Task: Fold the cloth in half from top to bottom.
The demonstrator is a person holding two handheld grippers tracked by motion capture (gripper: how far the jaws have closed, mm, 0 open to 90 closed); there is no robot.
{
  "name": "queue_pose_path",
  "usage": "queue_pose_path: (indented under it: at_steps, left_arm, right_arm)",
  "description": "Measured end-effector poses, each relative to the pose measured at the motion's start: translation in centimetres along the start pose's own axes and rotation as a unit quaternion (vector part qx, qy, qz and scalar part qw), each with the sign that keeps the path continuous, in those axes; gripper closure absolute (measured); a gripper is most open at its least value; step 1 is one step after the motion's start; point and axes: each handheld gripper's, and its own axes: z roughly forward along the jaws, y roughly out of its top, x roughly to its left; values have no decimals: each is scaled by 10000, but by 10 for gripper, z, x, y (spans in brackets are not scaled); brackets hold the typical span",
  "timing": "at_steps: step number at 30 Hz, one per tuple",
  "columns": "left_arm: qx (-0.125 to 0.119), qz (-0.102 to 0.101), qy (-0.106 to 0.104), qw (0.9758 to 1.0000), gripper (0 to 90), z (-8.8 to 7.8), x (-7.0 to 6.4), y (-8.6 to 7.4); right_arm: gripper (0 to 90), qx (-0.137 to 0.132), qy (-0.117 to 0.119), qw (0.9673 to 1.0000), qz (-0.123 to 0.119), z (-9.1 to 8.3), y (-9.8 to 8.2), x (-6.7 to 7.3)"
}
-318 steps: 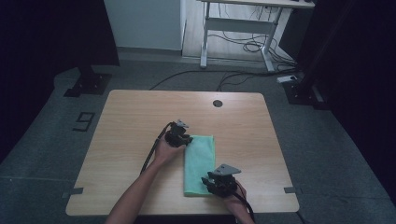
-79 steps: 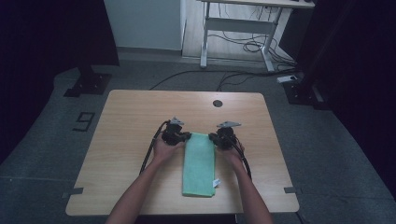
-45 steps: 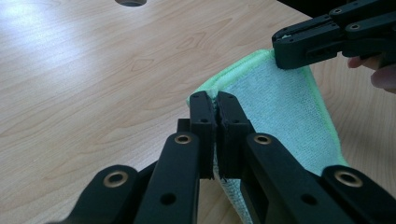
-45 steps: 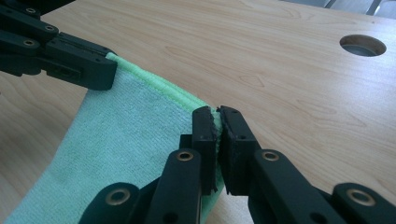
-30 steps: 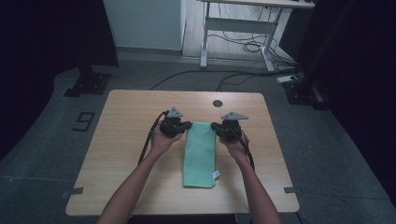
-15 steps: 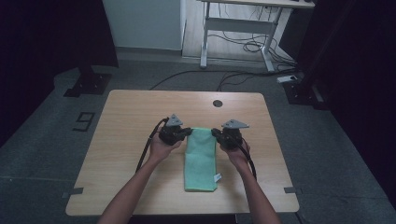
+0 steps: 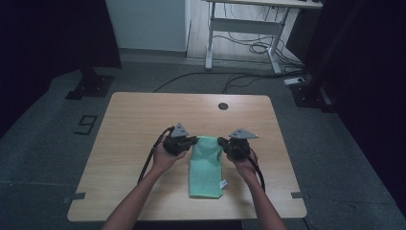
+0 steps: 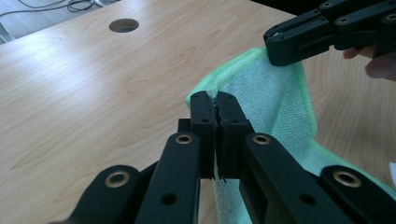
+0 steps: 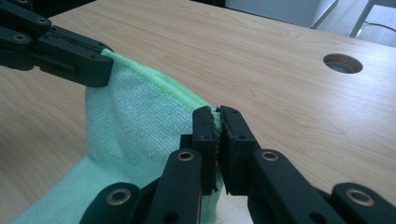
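Left gripper (image 7: 191, 141) and right gripper (image 7: 221, 142), jaws clamped on the green towel's (image 7: 206, 167) far corners at frame centre, should travel level together, keeping that edge taut.

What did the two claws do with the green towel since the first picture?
The right claw moved from the green towel's near end up to its far end, opposite the left claw. Both now pinch the far corners, lifted off the table. The towel looks narrower. Its near end stays flat on the table.
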Motion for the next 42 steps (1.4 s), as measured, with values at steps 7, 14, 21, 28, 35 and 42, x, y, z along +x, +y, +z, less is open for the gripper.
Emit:
queue_pose_path:
  at_steps: [7,14,21,28,35,42]
  left_arm:
    - [-79,-28,-28,10000,874,-5,0,2]
    - [-157,13,-86,9998,872,-13,-6,0]
    - [-197,41,-142,9997,873,-18,-13,-6]
    - [-266,73,-202,9994,872,-26,-20,-11]
    - [-273,81,-287,9992,872,-29,-28,-21]
    - [-275,159,-333,9989,872,-34,-39,-30]
  right_arm:
    - [848,-79,82,9999,4,-3,3,-1]
    - [846,-123,186,9997,-17,-11,2,3]
    - [846,-115,209,9997,-22,-15,-4,7]
    - [846,-191,283,9994,-50,-22,-7,13]
    - [844,-147,384,9991,-101,-27,-15,16]
    - [845,-155,471,9987,-110,-33,-25,20]
